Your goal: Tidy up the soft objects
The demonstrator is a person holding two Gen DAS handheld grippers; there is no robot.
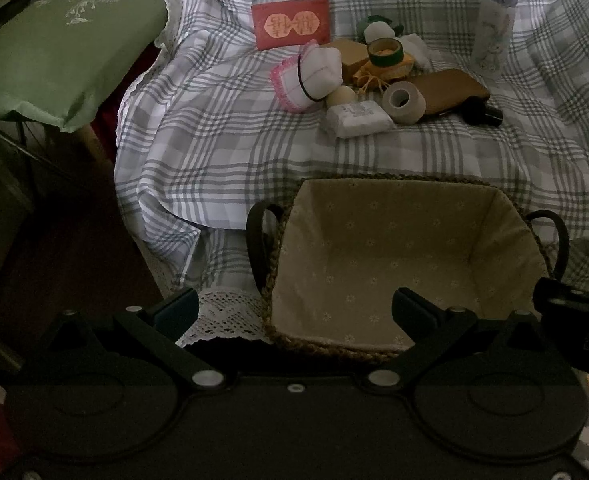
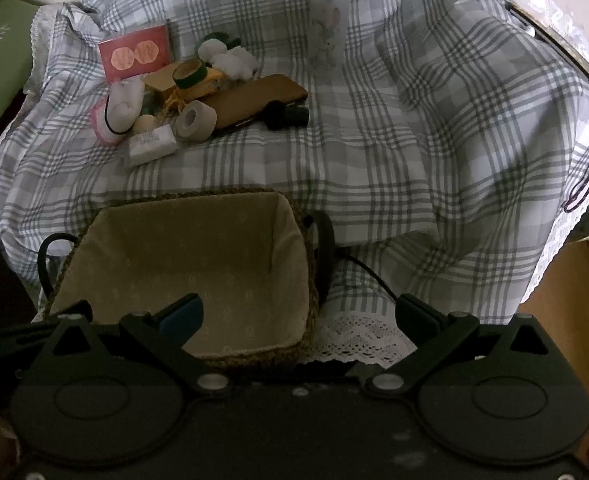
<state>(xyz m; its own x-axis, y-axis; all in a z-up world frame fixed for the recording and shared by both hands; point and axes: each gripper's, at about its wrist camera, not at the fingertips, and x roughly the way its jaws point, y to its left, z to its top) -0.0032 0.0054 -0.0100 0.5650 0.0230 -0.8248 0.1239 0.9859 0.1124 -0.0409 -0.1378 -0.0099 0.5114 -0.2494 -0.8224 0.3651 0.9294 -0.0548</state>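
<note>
A woven basket (image 1: 494, 208) with a beige lining stands empty at the near edge of a plaid cloth; it also shows in the right wrist view (image 2: 294, 216). Behind it lies a pile with a white cloth bundle with pink trim (image 1: 312, 76) (image 2: 120, 110), a white fluffy item (image 1: 378, 32) (image 2: 234, 62), a tape roll (image 1: 402, 100) (image 2: 194, 120), a white packet (image 1: 358, 118) (image 2: 152, 146) and a brown case (image 1: 446, 88) (image 2: 258, 98). My left gripper (image 1: 294, 308) is open over the basket's left near corner. My right gripper (image 2: 298, 312) is open over its right near corner.
A red card (image 1: 292, 22) (image 2: 134, 54) and a tall bottle with a purple cap (image 1: 492, 28) (image 2: 328, 24) stand at the back. A green cushion (image 1: 54, 48) is to the left. A black cable (image 2: 370, 272) runs beside the basket. The cloth's lace edge (image 2: 358, 340) hangs near.
</note>
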